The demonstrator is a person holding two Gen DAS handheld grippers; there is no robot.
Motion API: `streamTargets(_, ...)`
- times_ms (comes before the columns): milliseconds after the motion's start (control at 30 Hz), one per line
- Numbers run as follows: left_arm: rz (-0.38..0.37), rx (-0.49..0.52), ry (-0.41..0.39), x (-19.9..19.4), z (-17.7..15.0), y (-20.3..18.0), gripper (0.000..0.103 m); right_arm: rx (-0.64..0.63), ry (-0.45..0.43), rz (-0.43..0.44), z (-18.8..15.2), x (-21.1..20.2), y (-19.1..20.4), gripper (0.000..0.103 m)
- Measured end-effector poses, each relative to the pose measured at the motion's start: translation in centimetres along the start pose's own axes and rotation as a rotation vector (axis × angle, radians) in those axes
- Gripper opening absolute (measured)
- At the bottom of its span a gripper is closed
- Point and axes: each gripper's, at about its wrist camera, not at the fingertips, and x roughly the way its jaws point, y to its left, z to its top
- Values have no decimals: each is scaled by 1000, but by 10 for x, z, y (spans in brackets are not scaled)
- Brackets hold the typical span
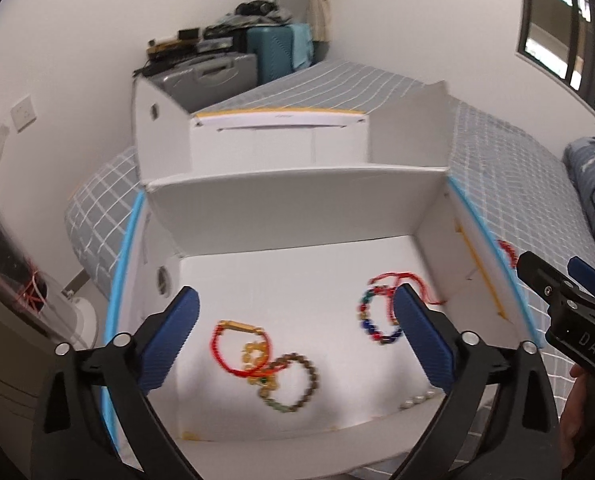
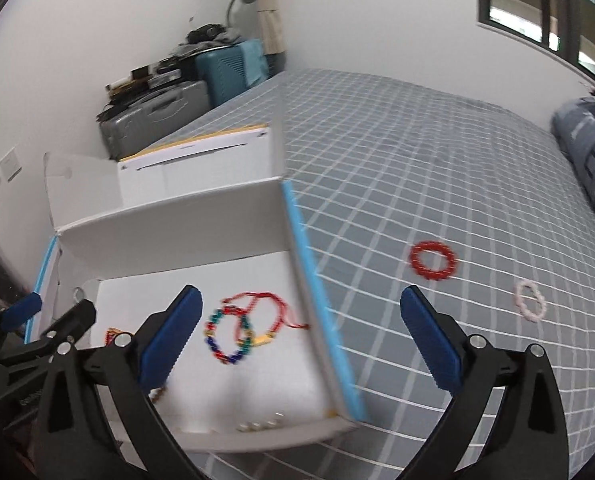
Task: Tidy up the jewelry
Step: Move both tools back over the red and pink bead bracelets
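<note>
A white box (image 1: 297, 208) with blue edging lies open on the bed. On its floor lie a red cord bracelet with a gold bar (image 1: 239, 346), a brown bead bracelet (image 1: 297, 384), a multicoloured bead bracelet (image 1: 377, 320) and a red string (image 1: 401, 282). My left gripper (image 1: 295, 312) hangs open above them, nothing between its fingers. My right gripper (image 2: 297, 320) is open over the box's right wall (image 2: 321, 312). On the bedsheet to the right lie a red bead bracelet (image 2: 433, 260) and a pale pink bracelet (image 2: 531, 302). A few pearl beads (image 2: 257, 426) sit at the box's near edge.
The grey checked bedsheet (image 2: 417, 160) spreads to the right, with a folded blue quilt (image 2: 593, 152) at its far right. Suitcases (image 2: 157, 116) and clutter stand against the wall behind the box. A window (image 2: 537, 12) is at the upper right.
</note>
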Motion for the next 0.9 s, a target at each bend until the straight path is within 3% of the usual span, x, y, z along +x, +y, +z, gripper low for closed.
streamTargets(533, -173, 176, -2, -9, 8, -148, 97, 150, -9, -197, -17, -42, -145, 95)
streamTargets(900, -230, 252, 72, 60, 18, -253, 97, 219, 47, -262, -12, 10, -237, 95)
